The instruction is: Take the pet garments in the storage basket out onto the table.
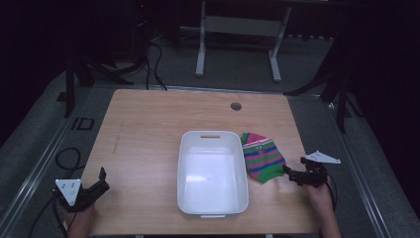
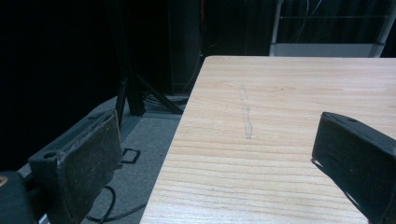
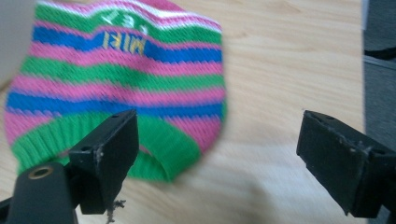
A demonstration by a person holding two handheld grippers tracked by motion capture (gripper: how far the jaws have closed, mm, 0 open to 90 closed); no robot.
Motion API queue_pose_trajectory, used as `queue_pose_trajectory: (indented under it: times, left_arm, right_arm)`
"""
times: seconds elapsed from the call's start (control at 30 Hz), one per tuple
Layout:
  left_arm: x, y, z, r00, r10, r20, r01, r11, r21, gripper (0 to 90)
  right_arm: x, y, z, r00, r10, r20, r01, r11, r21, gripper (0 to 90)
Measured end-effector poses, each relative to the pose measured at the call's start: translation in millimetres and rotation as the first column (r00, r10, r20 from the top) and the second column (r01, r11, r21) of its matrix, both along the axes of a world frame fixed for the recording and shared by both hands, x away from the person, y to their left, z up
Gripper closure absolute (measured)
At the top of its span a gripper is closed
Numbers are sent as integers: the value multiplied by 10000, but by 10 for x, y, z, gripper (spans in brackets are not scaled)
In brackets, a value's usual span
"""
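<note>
A striped sock [image 1: 262,156] in pink, green and blue lies flat on the wooden table [image 1: 148,129], just right of a white plastic bin [image 1: 213,171]. My right gripper [image 1: 292,173] sits at the sock's green cuff, jaws open; in the right gripper view the sock [image 3: 130,79] spreads ahead, its cuff just beyond one fingertip [image 3: 112,149], and the gripper [image 3: 219,158] holds nothing. My left gripper [image 1: 101,181] rests open near the table's front left corner, and the left gripper view shows its gap [image 2: 215,163] over bare wood.
The bin is hollow, with a handle slot at its far rim. A round cable hole [image 1: 236,106] sits near the table's far edge. Cables [image 1: 67,158] lie on the floor at left. A metal frame [image 1: 237,29] stands behind the table.
</note>
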State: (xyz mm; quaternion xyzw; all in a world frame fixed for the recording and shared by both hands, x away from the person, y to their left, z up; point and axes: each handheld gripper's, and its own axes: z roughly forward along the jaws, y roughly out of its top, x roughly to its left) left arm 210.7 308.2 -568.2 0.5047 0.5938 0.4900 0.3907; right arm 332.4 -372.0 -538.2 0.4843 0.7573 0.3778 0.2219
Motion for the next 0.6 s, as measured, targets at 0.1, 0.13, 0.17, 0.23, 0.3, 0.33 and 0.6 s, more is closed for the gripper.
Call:
queue_pose_trajectory:
  times: [0.1, 0.13, 0.17, 0.23, 0.3, 0.33, 0.6]
  left_arm:
    - [0, 0, 0, 10000, -1, 1, 1, 10000, -1, 20]
    - [0, 0, 0, 10000, 2, -5, -2, 10000, 1, 20]
    - [0, 0, 0, 10000, 0, -4, 0, 10000, 5, 20]
    - [0, -1, 0, 10000, 2, -2, -2, 10000, 11, 20]
    - [0, -1, 0, 10000, 6, -4, -6, 10000, 12, 20]
    - [0, -2, 0, 10000, 11, -10, -11, 10000, 13, 20]
    - [1, -2, 1, 10000, 19, -25, -18, 10000, 40, 20]
  right_arm:
    - [-83, -57, -47, 9998, -210, 48, 210, 9998, -38, 127]
    - [-111, -74, -63, 9996, -288, 39, 289, 9996, -11, 127]
    - [-139, -93, -75, 9993, -369, 76, 369, 9993, -18, 127]
    - [-201, -135, -97, 9986, -504, 175, 503, 9987, 48, 129]
    - [-225, -144, -102, 9981, -577, 225, 575, 9983, 79, 130]
    - [-260, -156, -105, 9969, -699, 361, 697, 9975, 67, 131]
    - [-499, -241, -135, 9829, -1423, 1169, 1396, 9897, 315, 135]
